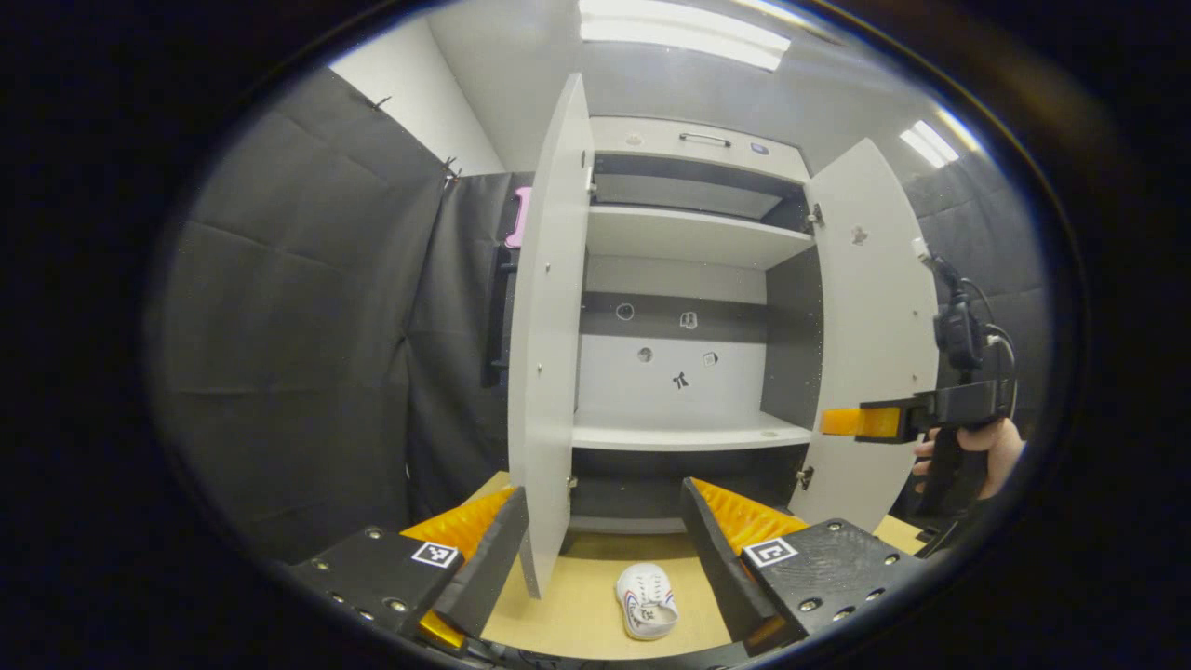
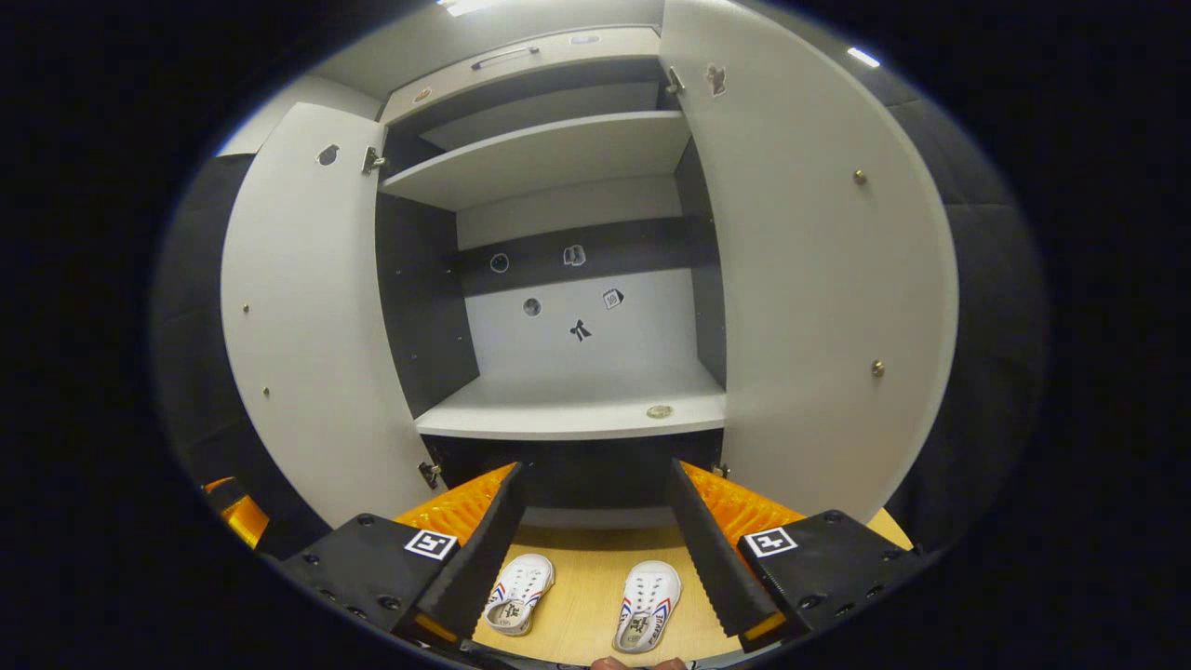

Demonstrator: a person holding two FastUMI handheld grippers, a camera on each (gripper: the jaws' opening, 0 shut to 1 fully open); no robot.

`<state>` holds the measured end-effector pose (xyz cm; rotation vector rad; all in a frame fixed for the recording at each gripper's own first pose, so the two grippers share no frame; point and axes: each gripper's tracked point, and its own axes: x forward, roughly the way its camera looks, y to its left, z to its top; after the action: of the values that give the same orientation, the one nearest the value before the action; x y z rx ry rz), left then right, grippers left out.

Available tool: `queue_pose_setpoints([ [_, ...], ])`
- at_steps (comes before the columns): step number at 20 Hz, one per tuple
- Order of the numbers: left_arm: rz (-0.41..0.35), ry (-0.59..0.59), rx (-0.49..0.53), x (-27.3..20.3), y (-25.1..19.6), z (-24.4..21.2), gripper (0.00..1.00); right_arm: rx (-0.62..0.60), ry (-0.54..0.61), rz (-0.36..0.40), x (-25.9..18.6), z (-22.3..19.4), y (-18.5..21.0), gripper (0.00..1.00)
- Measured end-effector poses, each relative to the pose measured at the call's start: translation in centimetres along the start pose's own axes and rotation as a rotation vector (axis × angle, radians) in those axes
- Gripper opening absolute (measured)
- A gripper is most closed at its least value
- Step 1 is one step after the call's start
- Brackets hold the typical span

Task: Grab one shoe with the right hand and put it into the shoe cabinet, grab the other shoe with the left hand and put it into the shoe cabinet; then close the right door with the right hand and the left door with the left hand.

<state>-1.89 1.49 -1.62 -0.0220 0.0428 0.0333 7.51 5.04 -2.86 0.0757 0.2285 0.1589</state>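
White shoes, right shoe [image 2: 644,605] and left shoe [image 2: 517,594], sit on the floor [image 2: 586,577] before the cabinet [image 2: 577,409]. Both the right gripper [image 2: 595,549] and left gripper [image 1: 605,549] gape empty; lower the right one straight astride its shoe.

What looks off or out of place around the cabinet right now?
Nothing stands out. Both cabinet doors, left and right, hang open. The two shoes lie side by side on the floor in front, neither tipped. A small round thing sits on the shelf.
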Motion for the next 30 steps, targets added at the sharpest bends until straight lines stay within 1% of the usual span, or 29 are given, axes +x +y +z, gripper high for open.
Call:
queue_pose_setpoints([
  [1,0.002,0.007,-0.003,-0.2,0.1,-0.2,0.94,0.022,0.040,0.024,0.8,-1.2,0.6,0.92],
  [2,0.005,0.015,-0.005,-0.4,0.2,-0.6,0.94,0.044,0.081,0.039,1.6,-2.4,0.8,0.96],
  [3,0.007,0.023,-0.007,-0.5,0.4,-0.9,0.94,0.062,0.105,0.045,2.5,-3.5,0.9,0.96],
  [4,0.009,0.030,-0.009,-0.7,0.5,-1.3,0.89,0.073,0.131,0.044,3.4,-4.8,1.0,0.96],
  [5,0.012,0.040,-0.011,-0.9,0.6,-1.6,0.89,0.077,0.164,0.051,4.2,-6.2,1.1,0.96],
  [7,0.015,0.068,-0.017,-1.2,0.7,-2.8,0.89,0.069,0.250,0.042,5.9,-10.1,0.7,0.98],
  [8,0.017,0.084,-0.020,-1.4,0.7,-3.5,0.94,0.062,0.290,0.034,6.6,-12.0,0.5,0.98],
  [9,0.017,0.101,-0.024,-1.6,0.7,-4.0,0.89,0.049,0.327,0.021,7.2,-13.9,0.0,0.98],
  [10,0.017,0.114,-0.029,-1.7,0.6,-4.6,0.89,0.040,0.370,0.015,7.8,-15.7,-0.2,0.98],
  [12,0.014,0.137,-0.042,-1.7,0.5,-5.5,0.98,0.022,0.440,0.009,8.6,-19.2,-0.5,0.99],
  [16,0.014,0.179,-0.079,-1.6,0.2,-7.1,0.94,-0.016,0.541,-0.005,10.2,-25.1,-1.6,0.99],
  [19,0.019,0.201,-0.083,-1.6,0.3,-7.9,0.94,-0.081,0.608,-0.062,11.2,-29.4,-4.0,0.98],
  [20,0.019,0.208,-0.080,-1.6,0.4,-8.3,0.94,-0.090,0.629,-0.066,11.2,-30.6,-4.4,0.98],
  [21,0.019,0.214,-0.079,-1.6,0.5,-8.6,0.94,-0.083,0.641,-0.053,11.3,-31.7,-4.3,0.98],
  [22,0.019,0.222,-0.084,-1.6,0.4,-8.7,0.94,-0.068,0.653,-0.047,11.4,-32.6,-4.3,0.93],
  [23,0.019,0.227,-0.097,-1.6,0.4,-8.7,0.99,-0.051,0.683,-0.052,11.2,-33.4,-4.5,0.98],
  [24,0.021,0.229,-0.112,-1.6,0.5,-8.9,0.95,-0.028,0.701,-0.061,11.1,-33.8,-4.5,0.98],
  [25,0.023,0.231,-0.124,-1.4,0.5,-8.9,0.95,-0.016,0.692,-0.064,11.6,-34.0,-4.6,0.99],
  [26,0.025,0.232,-0.129,-1.3,0.6,-8.8,0.95,-0.006,0.706,-0.069,11.7,-34.2,-4.6,0.93],
  [27,0.025,0.231,-0.126,-1.3,0.7,-8.7,0.95,-0.011,0.732,-0.070,11.7,-34.8,-4.4,0.95],
  [28,0.022,0.230,-0.118,-1.3,0.5,-8.8,0.94,-0.047,0.744,-0.088,11.6,-34.8,-4.7,0.94],
  [29,0.016,0.229,-0.107,-1.3,0.3,-8.7,0.94,-0.088,0.766,-0.100,11.8,-35.1,-4.9,0.89],
  [30,0.008,0.229,-0.096,-1.3,0.1,-8.8,0.99,-0.143,0.772,-0.122,11.9,-35.1,-5.4,0.88],
])
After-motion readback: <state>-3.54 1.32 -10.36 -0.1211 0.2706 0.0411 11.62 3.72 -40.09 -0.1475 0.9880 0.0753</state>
